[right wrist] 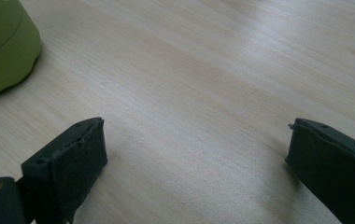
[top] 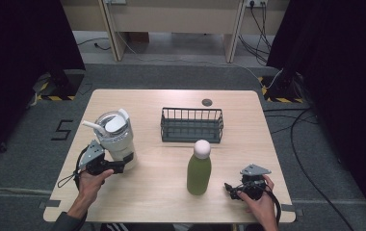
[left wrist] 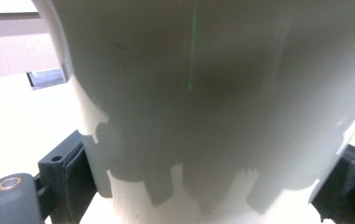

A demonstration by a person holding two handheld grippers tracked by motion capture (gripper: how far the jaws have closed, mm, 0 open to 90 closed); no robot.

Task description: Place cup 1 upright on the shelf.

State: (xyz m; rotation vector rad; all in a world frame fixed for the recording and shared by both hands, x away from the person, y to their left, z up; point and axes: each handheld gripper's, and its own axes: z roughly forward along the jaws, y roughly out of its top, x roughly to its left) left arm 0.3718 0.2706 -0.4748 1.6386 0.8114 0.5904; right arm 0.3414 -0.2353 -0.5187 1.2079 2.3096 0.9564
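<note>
A white tumbler (top: 116, 139) with a lid and a straw stands upright at the table's left. My left gripper (top: 121, 166) is at its base, and in the left gripper view the tumbler's wall (left wrist: 203, 93) fills the gap between both jaws, which touch its sides. A green bottle (top: 199, 171) with a pale cap stands near the front centre. My right gripper (top: 229, 188) rests low to the right of it, open, with bare wood between its jaws (right wrist: 196, 126). The bottle's base (right wrist: 3, 42) is at the top left of the right gripper view.
A dark wire basket (top: 191, 125) stands empty behind the bottle, at the table's middle. A small dark disc (top: 206, 102) lies near the far edge. The light wooden table (top: 248, 144) has bare surface on its right side. Cables run over the floor at the right.
</note>
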